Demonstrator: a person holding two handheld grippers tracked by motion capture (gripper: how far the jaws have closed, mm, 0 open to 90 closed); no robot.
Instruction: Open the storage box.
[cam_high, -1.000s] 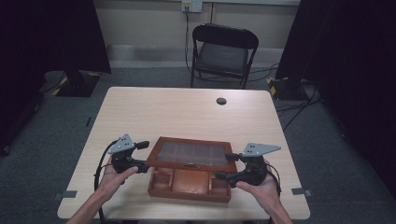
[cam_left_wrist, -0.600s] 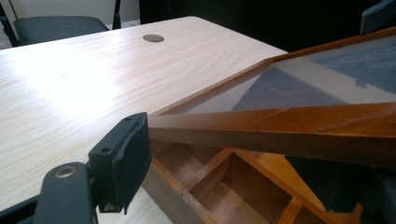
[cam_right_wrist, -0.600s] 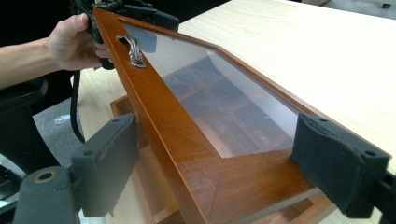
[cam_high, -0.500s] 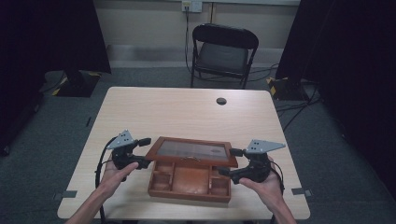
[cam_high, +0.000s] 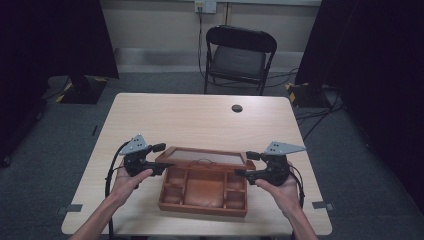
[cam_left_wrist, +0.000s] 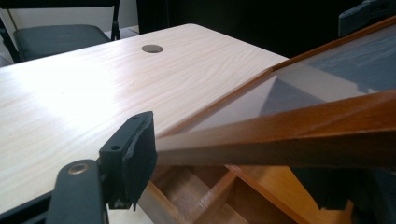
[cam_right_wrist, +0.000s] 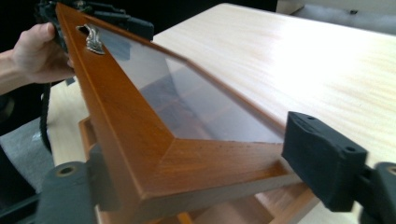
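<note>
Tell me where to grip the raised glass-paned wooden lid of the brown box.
Grip the glass-paned wooden lid by its wooden frame at the two free front corners, a hand-held gripper coming in from each end. The frame there is flat, jaw-thin solid wood; the pane is glass, and the back edge looks hinged.

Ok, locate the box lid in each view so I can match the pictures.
High view: lid raised at the box's far edge, low centre, between both grippers.
Left gripper view: lid slants across the right half, from mid-frame to the upper right.
Right gripper view: lid runs from the top left to the bottom centre.
Shared landmark: its glass pane, clear in all three.
</note>
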